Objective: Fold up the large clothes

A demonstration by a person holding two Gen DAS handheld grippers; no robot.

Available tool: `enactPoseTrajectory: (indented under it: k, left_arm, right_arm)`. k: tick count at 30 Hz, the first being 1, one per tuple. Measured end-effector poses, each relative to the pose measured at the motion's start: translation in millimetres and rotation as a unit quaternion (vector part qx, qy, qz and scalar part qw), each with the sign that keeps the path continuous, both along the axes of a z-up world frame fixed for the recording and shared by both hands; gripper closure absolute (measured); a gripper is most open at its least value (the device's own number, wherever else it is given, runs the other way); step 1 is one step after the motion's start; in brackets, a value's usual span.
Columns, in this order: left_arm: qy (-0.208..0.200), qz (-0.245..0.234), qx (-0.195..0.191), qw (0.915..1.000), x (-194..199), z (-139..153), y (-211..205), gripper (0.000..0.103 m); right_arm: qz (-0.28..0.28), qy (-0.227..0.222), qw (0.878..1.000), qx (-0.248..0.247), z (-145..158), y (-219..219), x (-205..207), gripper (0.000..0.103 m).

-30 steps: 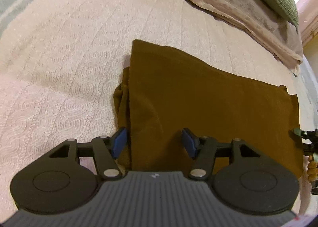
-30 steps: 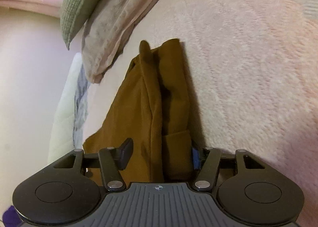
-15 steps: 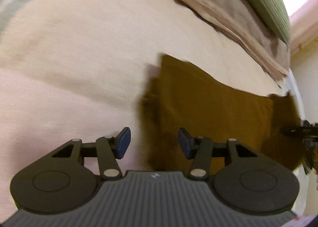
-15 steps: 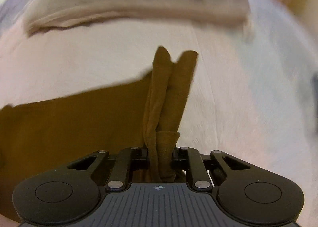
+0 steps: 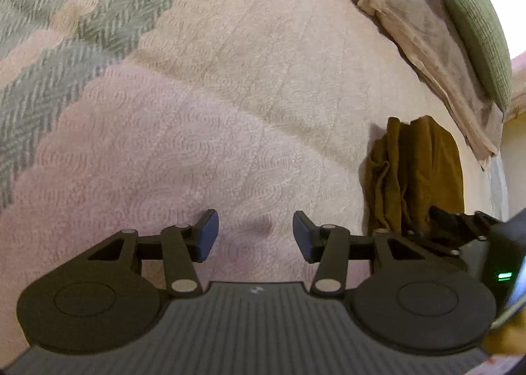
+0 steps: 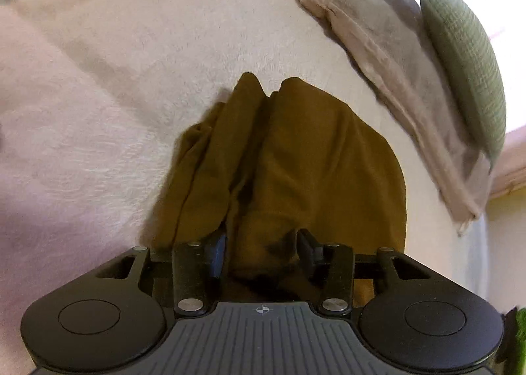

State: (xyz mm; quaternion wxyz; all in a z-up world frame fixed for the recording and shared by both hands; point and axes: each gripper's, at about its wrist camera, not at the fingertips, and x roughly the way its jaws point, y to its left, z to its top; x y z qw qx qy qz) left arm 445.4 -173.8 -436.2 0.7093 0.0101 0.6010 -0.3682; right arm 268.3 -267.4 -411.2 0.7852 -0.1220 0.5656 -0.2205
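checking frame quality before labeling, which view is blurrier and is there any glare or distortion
Right wrist view: softer, motion smear on the bedspread and pillow, brown garment fairly clear. Left wrist view: sharp, quilt texture crisp. Both: strong fisheye bending, blown-out bright patch at the top right corner.

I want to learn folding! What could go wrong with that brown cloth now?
The brown garment lies bunched, with ridges down its left side, so creases may get folded in. The right gripper has just been opening, cloth between its pads; a fold might snag and lift. The left gripper is open over bare bedspread, steadying nothing.
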Motion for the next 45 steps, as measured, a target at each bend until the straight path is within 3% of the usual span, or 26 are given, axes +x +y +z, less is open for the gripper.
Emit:
enactPoseTrajectory:
  k: [3, 5, 9, 12, 15, 19, 20, 22, 24, 31, 34, 35, 36, 38, 43, 45]
  left_arm:
    - [0.015, -0.008, -0.022, 0.9996, -4, 13, -9, 0.058]
    - [0.037, -0.015, -0.053, 0.9978, -10, 25, -20, 0.058]
    - [0.103, -0.039, -0.114, 0.9873, -27, 36, -56, 0.058]
    - [0.134, -0.049, -0.129, 0.9813, -41, 30, -90, 0.059]
    - [0.126, -0.061, -0.125, 0.9823, -51, 20, -118, 0.060]
    - [0.089, -0.101, -0.106, 0.9853, -64, 11, -153, 0.060]
    - [0.081, -0.108, -0.100, 0.9858, -67, 9, -158, 0.060]
    - [0.056, -0.111, -0.067, 0.9900, -71, 3, -168, 0.061]
    - [0.046, -0.111, -0.057, 0.9911, -74, -2, -172, 0.061]
    - [0.033, -0.120, -0.038, 0.9915, -77, -8, -181, 0.060]
    - [0.050, -0.109, -0.040, 0.9920, -75, -14, -182, 0.061]
    - [0.057, -0.104, -0.043, 0.9920, -74, -15, -180, 0.068]
    - [0.061, -0.099, -0.047, 0.9921, -74, -14, -179, 0.084]
    - [0.066, -0.088, -0.067, 0.9917, -75, -4, -174, 0.091]
    - [0.017, -0.084, -0.086, 0.9926, -78, 32, -153, 0.093]
    - [0.015, -0.072, -0.081, 0.9940, -70, 30, -143, 0.093]
  right_arm:
    - [0.002, -0.060, 0.994, 0.090, 54, 4, -18, 0.051]
    - [0.002, -0.087, 0.990, 0.114, 84, 2, -30, 0.051]
    - [-0.097, -0.130, 0.984, 0.073, 113, -36, -74, 0.051]
    - [-0.201, -0.116, 0.970, 0.073, 97, -93, -100, 0.051]
    - [-0.297, -0.115, 0.939, 0.129, 64, -158, -127, 0.051]
    - [-0.390, -0.180, 0.863, 0.267, 35, -220, -146, 0.053]
    - [-0.401, -0.180, 0.849, 0.294, 26, -229, -144, 0.056]
    - [-0.399, -0.180, 0.840, 0.321, 18, -239, -135, 0.064]
    - [-0.378, -0.173, 0.847, 0.330, 14, -240, -127, 0.065]
    - [-0.282, -0.115, 0.900, 0.311, 4, -235, -76, 0.065]
    - [-0.263, -0.105, 0.910, 0.304, 4, -233, -68, 0.065]
    - [-0.260, -0.104, 0.910, 0.304, 4, -232, -67, 0.065]
    - [-0.258, -0.103, 0.911, 0.304, 4, -232, -67, 0.065]
    - [-0.249, -0.101, 0.916, 0.299, 7, -226, -65, 0.065]
    - [-0.203, -0.093, 0.934, 0.278, 15, -211, -55, 0.065]
    - [-0.173, -0.081, 0.950, 0.247, 17, -194, -46, 0.065]
